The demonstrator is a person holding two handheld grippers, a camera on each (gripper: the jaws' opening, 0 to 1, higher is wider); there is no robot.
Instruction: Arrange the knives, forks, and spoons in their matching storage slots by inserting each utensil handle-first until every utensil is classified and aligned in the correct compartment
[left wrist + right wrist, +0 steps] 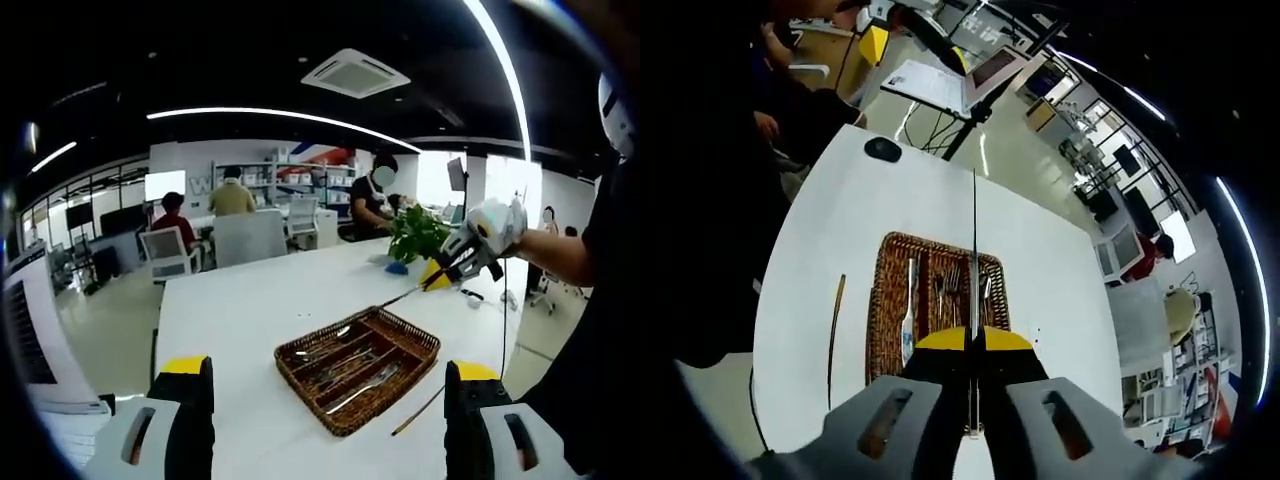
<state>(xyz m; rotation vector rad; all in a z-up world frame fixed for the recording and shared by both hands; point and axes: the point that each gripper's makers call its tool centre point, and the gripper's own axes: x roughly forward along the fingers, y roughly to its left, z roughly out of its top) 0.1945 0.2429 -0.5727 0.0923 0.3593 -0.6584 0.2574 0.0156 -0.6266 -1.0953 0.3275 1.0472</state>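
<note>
A brown wicker tray (345, 428) with compartments sits on the white table (240, 300), with several metal utensils lying in it. In the right gripper view the tray (887, 300) holds a pale-handled knife (908, 320), forks (951, 285) and a spoon (986, 290). My right gripper (973, 340) is shut on a thin metal utensil (973, 230), seen edge-on and pointing out over the tray. From the left gripper view, that right gripper (452, 268) hovers above the tray's far right corner. My left gripper (328, 370) is open, held back from the tray.
A thin brown stick (418, 411) lies on the table beside the tray (835, 325). A potted plant (417, 234) stands at the table's far end. A black mouse-like object (883, 150) rests near one edge, a laptop on a stand (940, 85) beyond it. People sit at desks behind.
</note>
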